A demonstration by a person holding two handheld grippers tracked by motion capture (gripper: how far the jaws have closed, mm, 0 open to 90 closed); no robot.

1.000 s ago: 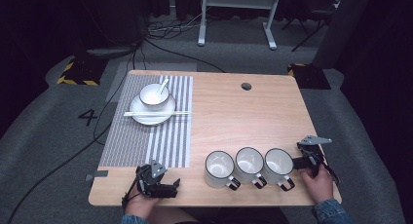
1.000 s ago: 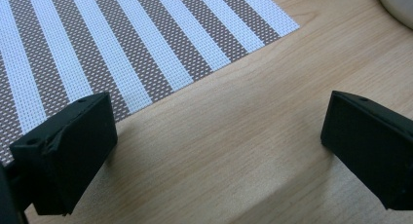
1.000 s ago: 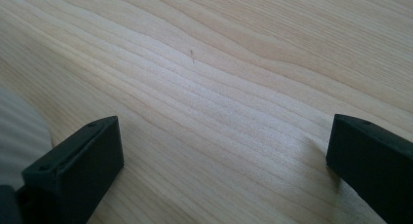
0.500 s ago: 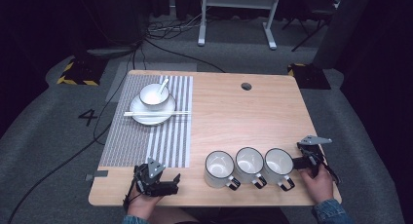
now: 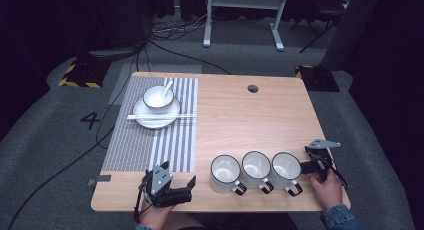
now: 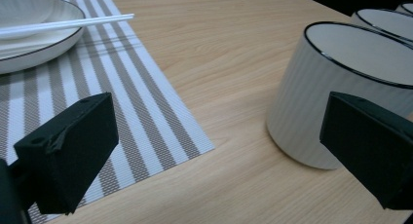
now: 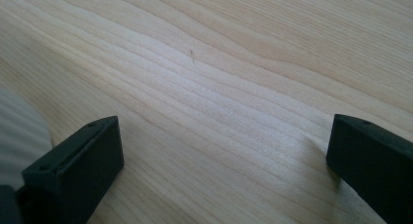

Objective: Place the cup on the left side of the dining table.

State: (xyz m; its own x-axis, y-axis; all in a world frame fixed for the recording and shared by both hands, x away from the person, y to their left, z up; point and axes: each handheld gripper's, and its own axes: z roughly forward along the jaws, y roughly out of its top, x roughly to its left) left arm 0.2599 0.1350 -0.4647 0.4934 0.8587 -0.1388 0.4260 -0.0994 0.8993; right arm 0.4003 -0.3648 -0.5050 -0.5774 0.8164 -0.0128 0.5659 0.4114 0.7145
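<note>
- Room: dark, with a grey carpeted floor (image 5: 45, 155) around the table; a white "4" (image 5: 90, 121) is marked on the floor to the left, black cables (image 5: 165, 32) trail across it at the far side, and the white legs of a stand (image 5: 242, 20) rise beyond the far edge.
- Table (image 5: 250, 125): light wood with visible grain, rounded corners, and a small dark round hole (image 5: 252, 89) near its far edge.
- Placemat (image 5: 160, 140): grey-and-white striped, lying flat on the left half of the table, running from the far edge toward the near one.
- Plate (image 5: 156, 117): white with a dark rim, on the far part of the placemat; a white bowl (image 5: 158, 97) with a spoon (image 5: 166, 87) stands on it, and white chopsticks (image 5: 160, 116) lie across the plate's near side.
- Mugs: three white mugs with dark rims stand upright in a row near the table's near edge, right of centre: left mug (image 5: 224, 173), middle mug (image 5: 256, 166), right mug (image 5: 286, 167) (handles point toward the near edge).
- Left gripper (image 5: 189, 182): held low near the near edge, just beyond the placemat's near right corner, pointing right toward the left mug; jaws wide apart, holding nothing.
- Right gripper (image 5: 301, 166): just right of the right mug; jaws spread wide over bare wood, holding nothing (the right gripper view shows this).
</note>
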